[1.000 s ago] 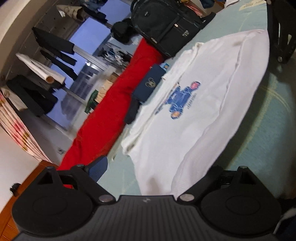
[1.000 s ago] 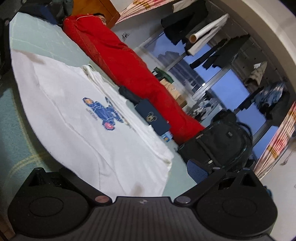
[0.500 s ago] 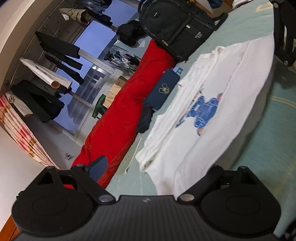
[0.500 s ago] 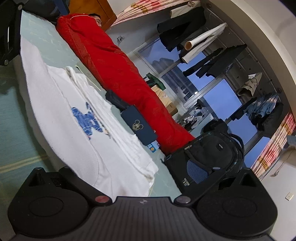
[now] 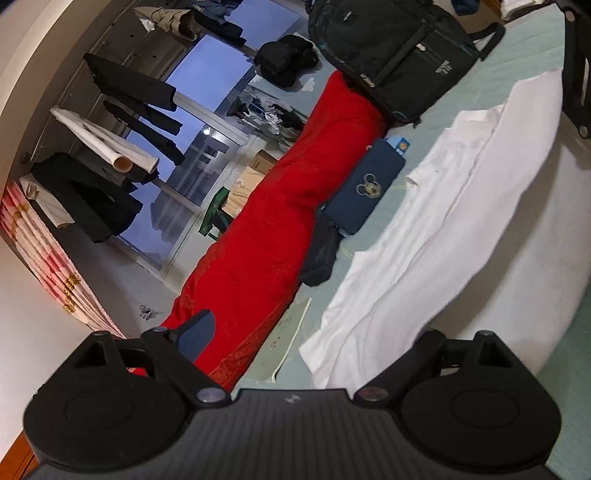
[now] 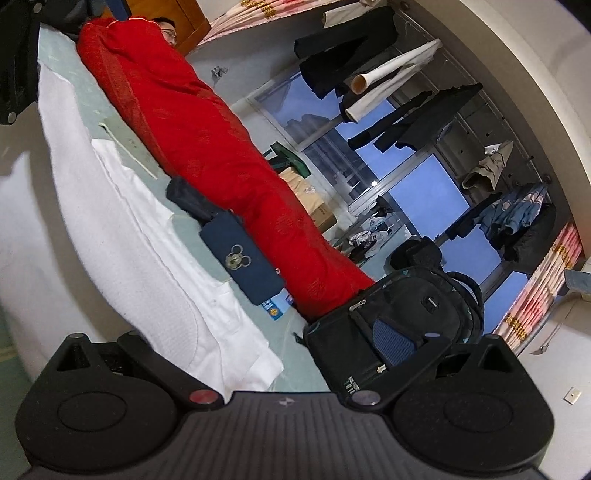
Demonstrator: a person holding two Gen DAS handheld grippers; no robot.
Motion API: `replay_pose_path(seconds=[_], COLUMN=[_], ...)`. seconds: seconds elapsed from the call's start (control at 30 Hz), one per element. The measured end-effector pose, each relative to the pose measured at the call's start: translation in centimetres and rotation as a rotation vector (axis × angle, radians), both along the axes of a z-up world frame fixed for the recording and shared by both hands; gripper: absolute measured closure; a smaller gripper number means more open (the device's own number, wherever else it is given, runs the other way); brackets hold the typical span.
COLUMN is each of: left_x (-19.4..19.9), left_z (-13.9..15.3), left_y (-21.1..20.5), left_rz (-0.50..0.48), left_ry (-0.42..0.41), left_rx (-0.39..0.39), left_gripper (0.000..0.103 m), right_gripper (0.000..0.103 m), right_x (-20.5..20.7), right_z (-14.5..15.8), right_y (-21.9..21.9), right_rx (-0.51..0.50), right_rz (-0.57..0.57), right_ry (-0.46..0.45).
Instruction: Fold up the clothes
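A white T-shirt point(image 5: 461, 240) point(image 6: 147, 240) lies on the pale green bed sheet point(image 5: 535, 44). Its near half is raised into a fold that covers the front. My left gripper point(image 5: 314, 332) stands open at the shirt's left end. Its blue-padded finger point(image 5: 195, 336) is bare, and its other finger is hidden under the raised cloth. My right gripper point(image 6: 258, 339) stands open at the other end in the same way: its blue-padded finger point(image 6: 391, 339) is free, and its other finger is under the shirt.
A long red quilt point(image 5: 266, 229) point(image 6: 221, 166) runs along the far side, with a person's head point(image 6: 166, 31) at one end. A navy pouch point(image 5: 365, 188) point(image 6: 240, 258), a dark cloth point(image 5: 321, 254) and a black backpack point(image 5: 391, 48) point(image 6: 399, 314) lie beside the shirt.
Both grippers have moved toward the red quilt, carrying the shirt's near edge up and over. The blue print on the shirt's front is now covered.
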State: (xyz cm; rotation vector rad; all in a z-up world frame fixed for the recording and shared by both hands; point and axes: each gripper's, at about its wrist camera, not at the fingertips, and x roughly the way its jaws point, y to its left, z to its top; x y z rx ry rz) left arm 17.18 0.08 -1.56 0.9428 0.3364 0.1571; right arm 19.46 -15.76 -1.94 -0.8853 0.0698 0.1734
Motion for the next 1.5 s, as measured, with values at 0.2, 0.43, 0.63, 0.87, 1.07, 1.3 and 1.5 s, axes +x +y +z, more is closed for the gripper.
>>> replay_pose_path(seconds=[0.2, 0.43, 0.63, 0.87, 1.07, 1.3, 1.5], left_x=[3.6, 8.3, 12.2, 16.1, 18.9, 18.4, 13.8], left_z=[0.4, 0.0, -0.6, -2.0, -3.8, -4.2, -1.9], left_y=[1.0, 2.3, 3.4, 4.2, 4.8, 5.8, 7.6], left_rz=[0.009, 0.018, 0.027, 0.033, 0.040, 0.063, -0.007], left_ry=[-0.010, -0.001, 0.036, 0.106, 0.208, 0.303, 0.395], left_rx=[-0.016, -0.020, -0.066, -0.111, -0.161, -0.238, -0.298], left_gripper=[0.011, 0.011, 0.011, 0.011, 0.011, 0.012, 0.010], right_gripper=[0.000, 0.000, 0.000, 0.000, 0.000, 0.000, 0.000], right_x=[3.6, 8.0, 12.2, 16.2, 19.0, 19.9, 17.2], right_z=[0.7, 0.9, 0.9, -0.5, -2.3, -2.3, 0.0], right_y=[0.8, 2.0, 2.5, 3.2, 3.5, 2.0, -1.2], right_rx=[-0.017, -0.040, -0.025, -0.037, -0.063, 0.028, 0.135], right_rz=[0.000, 0.014, 0.001, 0.000, 0.000, -0.005, 0.064], right_ry=[-0.020, -0.025, 0.027, 0.103, 0.213, 0.384, 0.498])
